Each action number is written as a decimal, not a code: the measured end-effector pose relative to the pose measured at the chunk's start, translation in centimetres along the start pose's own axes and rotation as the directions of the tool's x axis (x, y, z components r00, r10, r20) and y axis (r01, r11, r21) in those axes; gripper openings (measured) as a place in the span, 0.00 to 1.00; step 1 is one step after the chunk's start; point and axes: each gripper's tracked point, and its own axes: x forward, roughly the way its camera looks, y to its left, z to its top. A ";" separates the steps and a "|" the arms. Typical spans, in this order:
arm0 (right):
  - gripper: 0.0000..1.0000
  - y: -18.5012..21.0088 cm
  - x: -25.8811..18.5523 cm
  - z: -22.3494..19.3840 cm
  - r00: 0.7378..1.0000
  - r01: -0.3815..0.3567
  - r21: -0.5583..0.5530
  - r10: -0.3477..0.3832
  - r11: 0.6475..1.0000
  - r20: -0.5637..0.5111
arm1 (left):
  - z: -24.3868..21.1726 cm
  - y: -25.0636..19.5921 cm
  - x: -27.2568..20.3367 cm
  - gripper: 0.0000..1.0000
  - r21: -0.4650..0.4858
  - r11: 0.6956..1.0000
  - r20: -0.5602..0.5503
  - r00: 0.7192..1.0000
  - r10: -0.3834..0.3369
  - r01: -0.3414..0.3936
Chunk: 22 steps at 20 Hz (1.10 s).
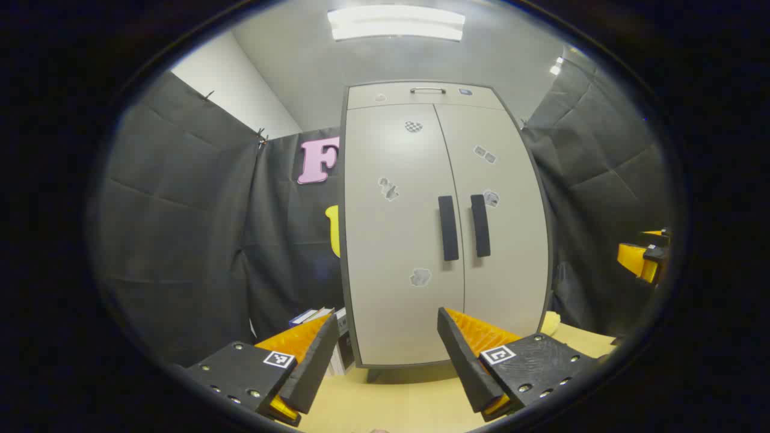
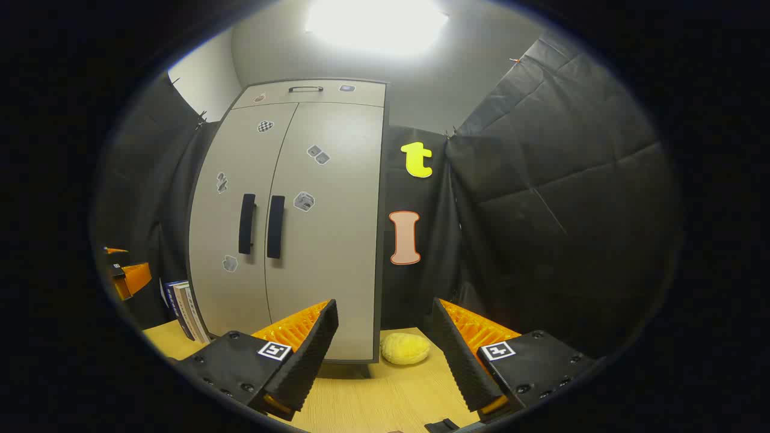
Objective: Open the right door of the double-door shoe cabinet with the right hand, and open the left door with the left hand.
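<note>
Shoe cabinet (image 1: 445,222) stands on tabletop (image 1: 397,403), both doors closed; left door handle (image 1: 447,228) and right door handle (image 1: 480,225) side by side at 12 o'clock from my left gripper (image 1: 385,355). Left gripper wide open, empty. My right gripper (image 2: 385,352) wide open, empty, cabinet at 11 o'clock. Yellow plush (image 2: 405,348) beside cabinet base. Books (image 2: 183,310) left of cabinet.

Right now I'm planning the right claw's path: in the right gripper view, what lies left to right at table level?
Other claw → books → shoe cabinet → yellow soft thing → black cloth wall.
</note>
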 end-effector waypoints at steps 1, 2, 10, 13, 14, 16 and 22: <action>0.98 0.0 0.1 0.1 1.000 0.002 -0.002 -0.002 1.000 0.002 | -0.1 0.0 0.0 0.99 0.001 1.000 0.000 1.000 0.001 -0.001; 0.98 0.0 0.4 0.2 1.000 0.002 -0.005 -0.002 1.000 0.005 | 0.1 0.0 -0.1 0.99 0.005 1.000 0.002 1.000 0.002 -0.002; 0.99 -0.1 0.3 0.6 1.000 -0.017 -0.007 0.018 1.000 0.013 | 0.4 -0.2 -0.4 0.96 0.011 1.000 0.013 1.000 0.009 -0.009; 0.99 0.3 0.6 0.9 0.999 -0.027 -0.002 0.027 1.000 0.017 | 0.7 -0.3 -0.8 0.96 0.016 1.000 0.024 1.000 0.013 -0.014; 0.99 0.4 0.6 0.9 0.999 -0.033 0.002 0.033 0.999 0.018 | 0.7 -0.2 -0.9 0.96 0.017 1.000 0.025 1.000 0.015 -0.015; 0.99 0.9 0.8 1.0 0.999 -0.046 0.006 0.046 0.999 0.017 | 0.6 -0.1 -1.1 0.96 0.017 1.000 0.023 1.000 0.020 -0.020; 0.98 3.8 2.4 2.4 0.993 -0.110 0.030 0.109 0.993 0.035 | 0.3 1.2 -1.7 0.96 0.024 0.998 0.016 0.999 0.050 -0.051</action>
